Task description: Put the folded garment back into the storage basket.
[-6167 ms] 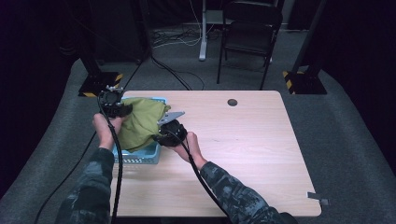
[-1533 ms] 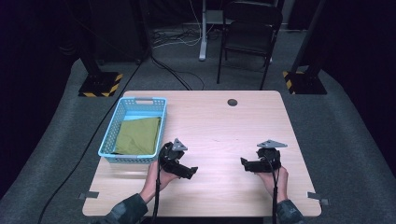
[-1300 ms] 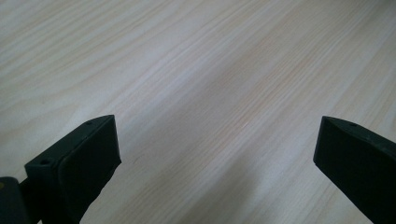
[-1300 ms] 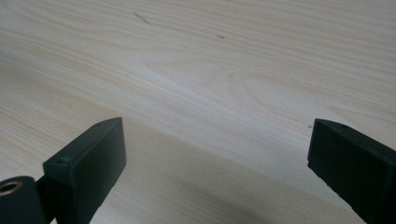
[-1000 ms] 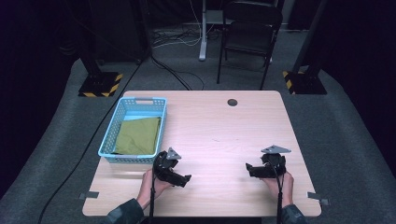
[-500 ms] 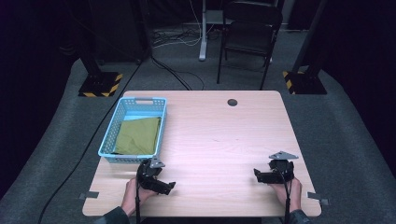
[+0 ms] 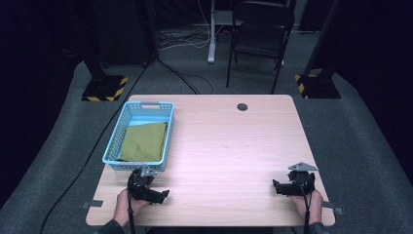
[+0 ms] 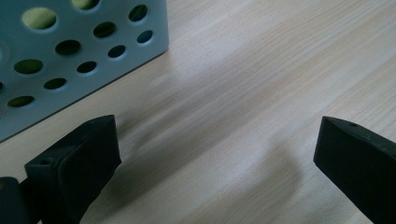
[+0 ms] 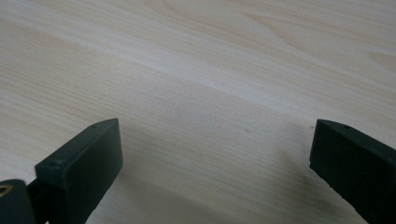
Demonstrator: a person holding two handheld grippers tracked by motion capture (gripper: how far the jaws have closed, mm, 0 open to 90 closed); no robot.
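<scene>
A: Where are the two grippers?

B: Both sit low at the near edge of the wooden table (image 7: 229, 146). The left gripper (image 7: 163, 196) lies just in front of the blue perforated basket (image 7: 113, 146), close to its near wall without touching it. The right gripper (image 7: 275, 186) is well apart from it, by the table's near right corner. A hand (image 7: 125, 204) holds the left one and another hand (image 7: 308, 202) holds the right.

A: And the jaws?

B: In the left gripper view the two black jaws stand wide apart with bare wood between them, and the basket's holed wall (image 8: 70, 56) shows at the upper left. In the right gripper view the jaws are spread just as wide over plain tabletop (image 9: 210, 93). Neither grips anything.

A: The cloth?

B: The folded olive-green cloth (image 7: 145, 141) lies flat inside the basket, filling its nearer part, clear of both grippers.
</scene>
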